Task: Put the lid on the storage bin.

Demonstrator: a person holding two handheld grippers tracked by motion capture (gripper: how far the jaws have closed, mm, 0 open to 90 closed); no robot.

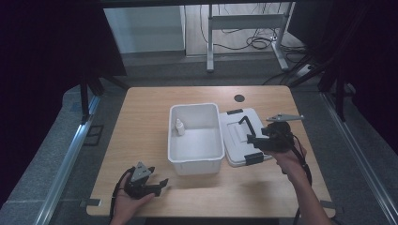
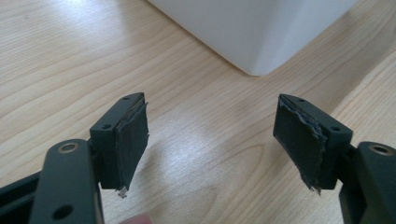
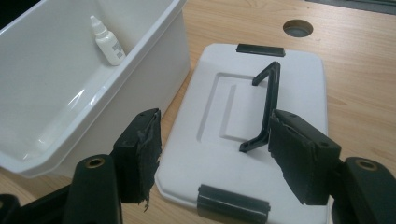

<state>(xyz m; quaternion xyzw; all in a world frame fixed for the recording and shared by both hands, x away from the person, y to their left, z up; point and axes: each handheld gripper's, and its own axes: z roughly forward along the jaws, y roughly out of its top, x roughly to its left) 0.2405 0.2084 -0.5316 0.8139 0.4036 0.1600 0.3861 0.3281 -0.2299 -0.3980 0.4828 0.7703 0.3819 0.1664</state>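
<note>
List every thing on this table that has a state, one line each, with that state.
White plastic storage box: open, lid off, upright.
Small white dropper bottle: capped, standing inside the box at its left wall.
White plastic lid with black handle: flat on the table right of the box, handle raised.
Left claw: open, empty.
Right claw: open above the lid, gripping nothing.

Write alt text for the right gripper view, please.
The right tool, jaws open and empty, hovers over a white lid with a raised black handle, lying on a wooden table beside an open white bin holding a small dropper bottle.
</note>
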